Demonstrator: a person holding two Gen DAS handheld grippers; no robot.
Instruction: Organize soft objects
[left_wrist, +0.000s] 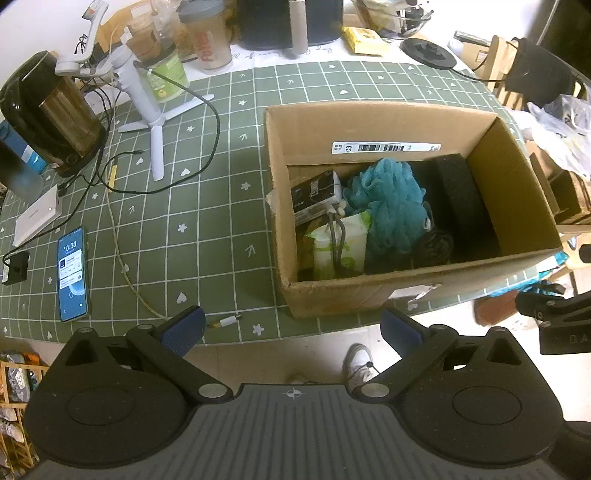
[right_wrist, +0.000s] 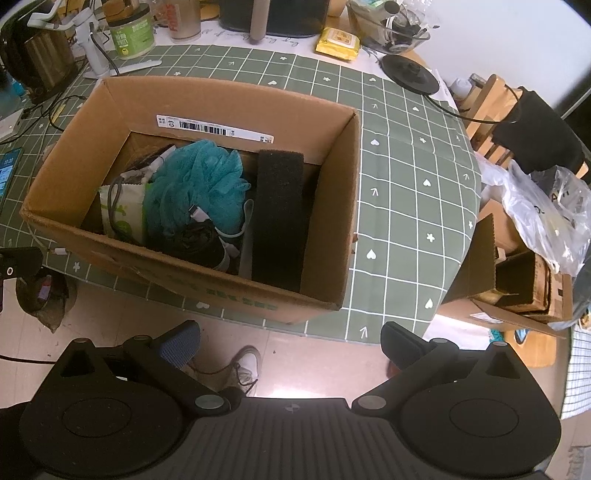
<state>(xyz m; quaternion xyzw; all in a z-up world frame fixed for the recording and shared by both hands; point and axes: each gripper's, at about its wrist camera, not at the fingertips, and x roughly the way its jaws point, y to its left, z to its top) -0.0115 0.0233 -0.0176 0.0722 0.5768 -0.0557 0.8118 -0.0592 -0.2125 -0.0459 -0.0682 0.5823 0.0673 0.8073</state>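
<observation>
An open cardboard box (left_wrist: 369, 122) (right_wrist: 207, 99) stands on the green checked tablecloth. Inside lie a teal mesh bath sponge (left_wrist: 391, 199) (right_wrist: 199, 181), a black foam block (left_wrist: 460, 192) (right_wrist: 279, 218), a white and green wipes pack (left_wrist: 341, 243) (right_wrist: 123, 214), a black and white small carton (left_wrist: 316, 195) and a dark bundle with cables (right_wrist: 195, 240). My left gripper (left_wrist: 291, 332) is open and empty, held in front of the box's near wall. My right gripper (right_wrist: 290, 343) is open and empty, held off the table's near edge before the box.
Left of the box are a phone (left_wrist: 73, 273), a white power bank (left_wrist: 37, 218), cables, a white tripod stand (left_wrist: 147, 110) and a dark kettle (left_wrist: 51, 114). Jars and a yellow pack (right_wrist: 338, 43) line the back. A chair, plastic bags (right_wrist: 535, 210) and another carton (right_wrist: 517, 288) stand at the right.
</observation>
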